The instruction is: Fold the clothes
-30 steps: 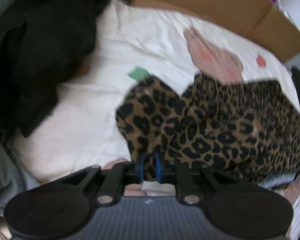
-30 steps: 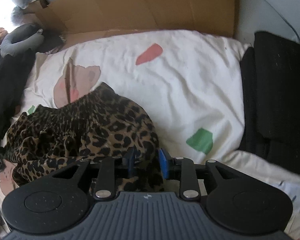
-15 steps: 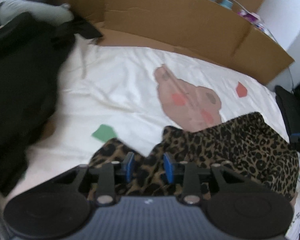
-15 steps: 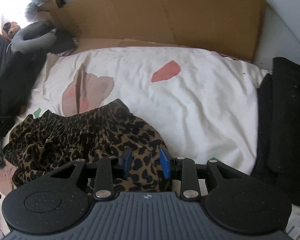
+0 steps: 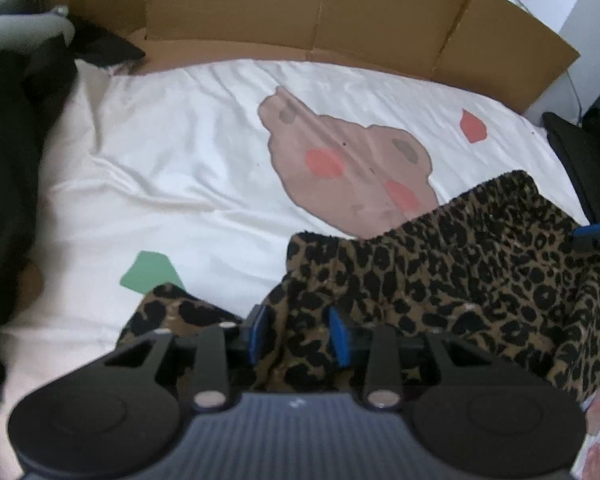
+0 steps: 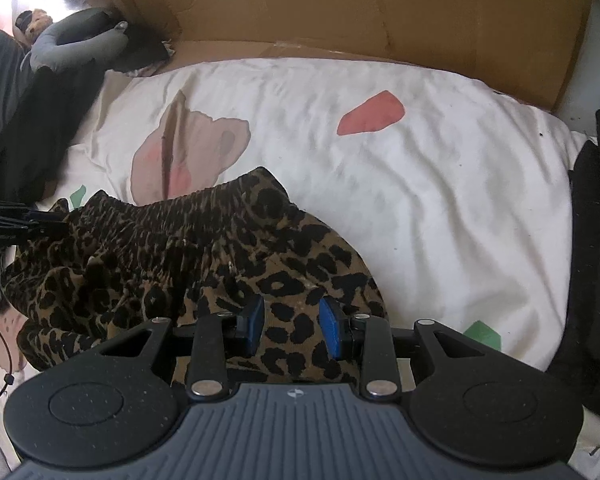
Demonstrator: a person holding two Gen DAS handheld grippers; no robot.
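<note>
The left gripper [image 5: 297, 334] points steeply down, its blue pads apart after just opening, fabric apparently loose between them. The right gripper [image 6: 291, 330] tilts down likewise, its jaws also just parted.

I am working in a home bedroom. Under my cameras lies a bed [image 5: 172, 184] made up with a white sheet [image 6: 440, 208] printed with a cartoon bear face [image 5: 352, 168] and small red and green patches. Flattened brown cardboard [image 5: 308, 12] stands along its far edge like a makeshift wall. Dark clothing [image 5: 8, 152] is heaped at one side, a grey neck pillow [image 6: 76, 44] lies in the far corner, and a leopard-print garment [image 6: 188, 256] sits rumpled on the sheet.
</note>
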